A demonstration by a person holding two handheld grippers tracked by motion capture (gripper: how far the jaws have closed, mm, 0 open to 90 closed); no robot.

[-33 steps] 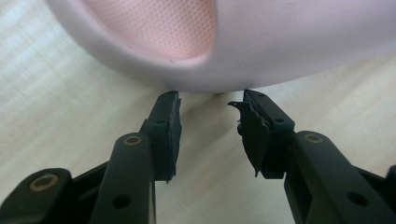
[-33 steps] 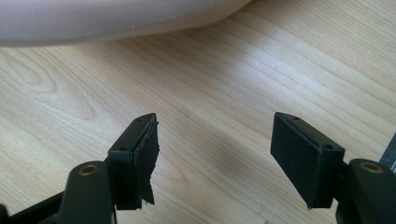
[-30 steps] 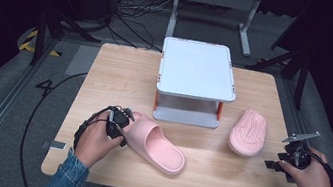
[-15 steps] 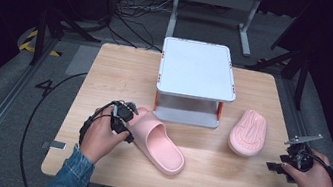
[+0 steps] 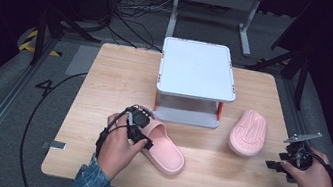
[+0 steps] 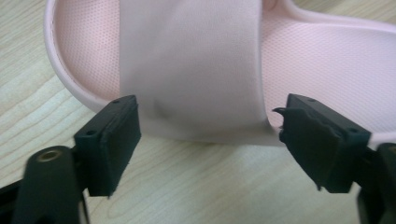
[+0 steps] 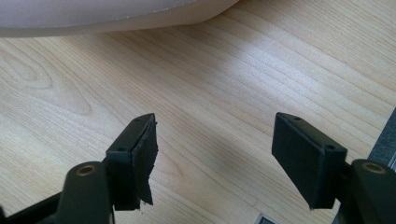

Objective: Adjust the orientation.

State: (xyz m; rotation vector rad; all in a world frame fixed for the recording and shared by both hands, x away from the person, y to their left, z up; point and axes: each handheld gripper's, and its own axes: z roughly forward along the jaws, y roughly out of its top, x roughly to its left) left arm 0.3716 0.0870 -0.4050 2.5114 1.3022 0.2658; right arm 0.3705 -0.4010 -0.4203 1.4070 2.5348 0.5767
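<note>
So the left gripper (image 5: pixel 141 129) is sitting right at the near slipper (image 5: pixel 163 148), the pink one lying sole-down on the wooden desk (image 5: pixel 106 79) just in front of the little white stand (image 5: pixel 196 73). In the left gripper view the jaws are spread wide and the slipper's strap (image 6: pixel 191 70) sits between them, with the edge of the slipper just past the tips, and nothing is pinched. The pads (image 6: pixel 114 140) look close to the strap's sides but I can't tell if either actually touches it.

The right gripper (image 5: pixel 293 156) is way over at the right edge of the desk, well apart from the other one. Its jaws are spread too and hold nothing, just bare wood grain between them in the right gripper view. The second slipper (image 5: pixel 248 132) lies flipped over, ribbed sole up, to the right of the stand and a bit left of that gripper; its pale edge (image 7: pixel 116 14) runs along the top of the right gripper view
</note>
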